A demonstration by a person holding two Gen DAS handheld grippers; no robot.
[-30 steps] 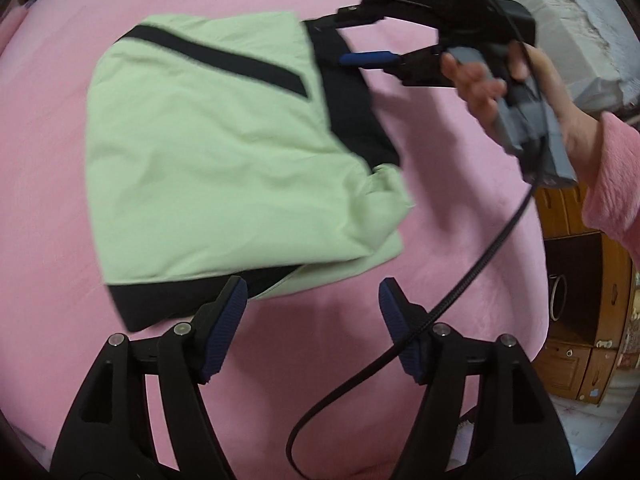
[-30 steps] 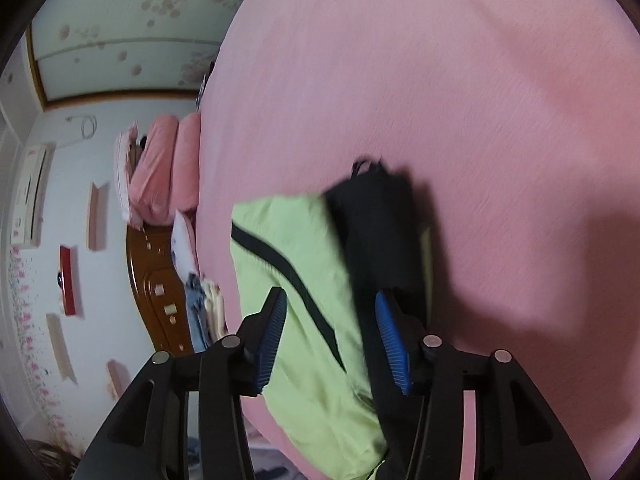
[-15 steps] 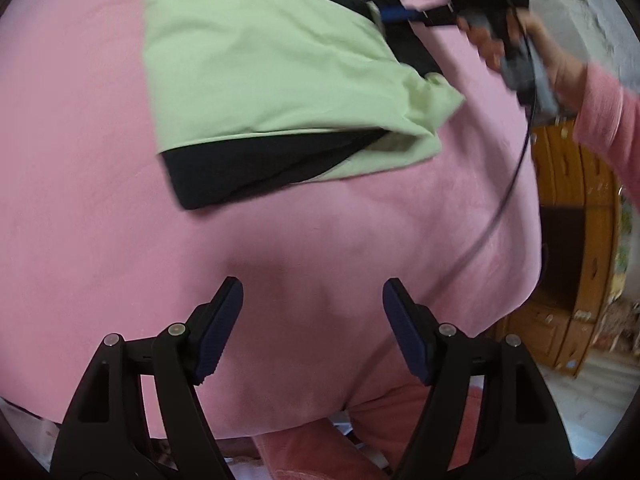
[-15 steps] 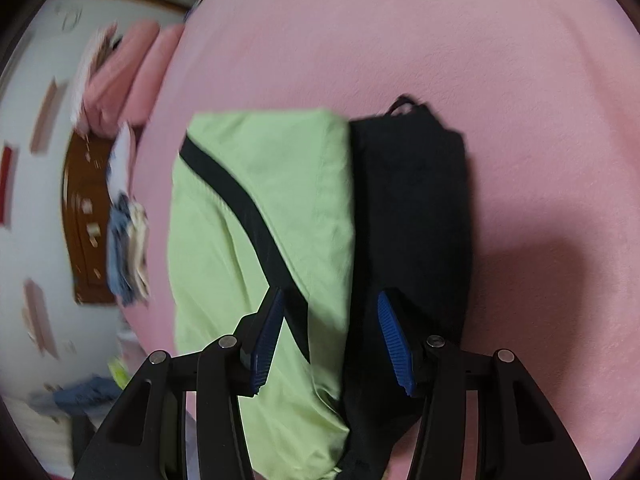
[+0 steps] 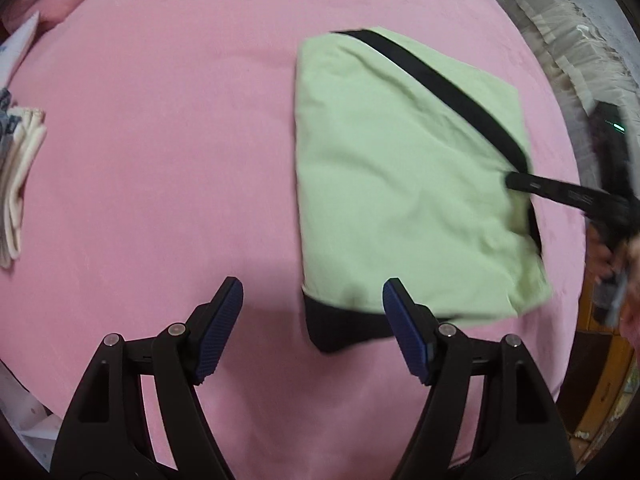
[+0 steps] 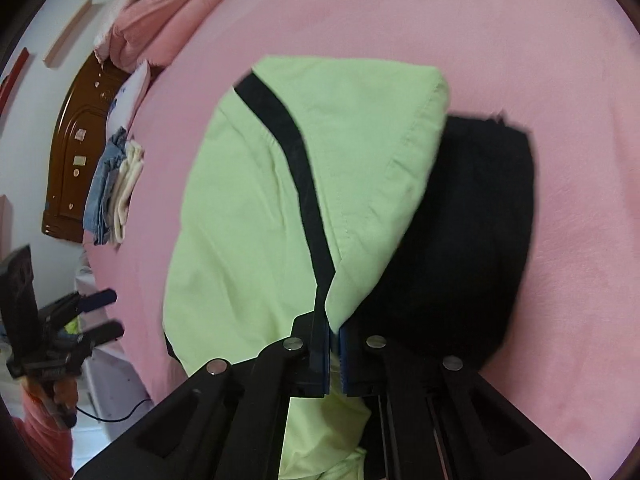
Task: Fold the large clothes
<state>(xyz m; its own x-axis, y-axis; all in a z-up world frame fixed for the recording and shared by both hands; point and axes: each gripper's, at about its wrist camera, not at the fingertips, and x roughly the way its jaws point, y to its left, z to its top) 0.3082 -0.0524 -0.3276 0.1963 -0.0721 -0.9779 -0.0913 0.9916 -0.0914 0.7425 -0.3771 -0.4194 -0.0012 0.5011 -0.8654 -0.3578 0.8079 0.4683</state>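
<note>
Two grippers work over a pink bed (image 5: pixel 160 152), where a folded light-green garment (image 5: pixel 400 184) with black trim lies flat on the cover. In the left wrist view the garment sits right of centre, a black stripe (image 5: pixel 440 80) running diagonally across its far corner and a black hem showing along its near edge. The left gripper (image 5: pixel 312 320) hangs above the bedcover with its blue pads (image 5: pixel 224 320) spread wide and nothing between them; its right pad is over the garment's near edge. The right gripper (image 6: pixel 334 344) has just closed its jaws, and its blue pads now pinch the green fabric edge where the black stripe ends. In the left wrist view that same gripper (image 5: pixel 516 182) reaches in from the right, its tip on the garment's right edge. To the right of the green layer in the right wrist view lies a black part (image 6: pixel 472 240) of the garment. A stack of folded clothes (image 6: pixel 114 196) sits at the bed's far left edge, beside a brown wooden headboard (image 6: pixel 76 148), with pink pillows (image 6: pixel 160 20) further along.
</note>
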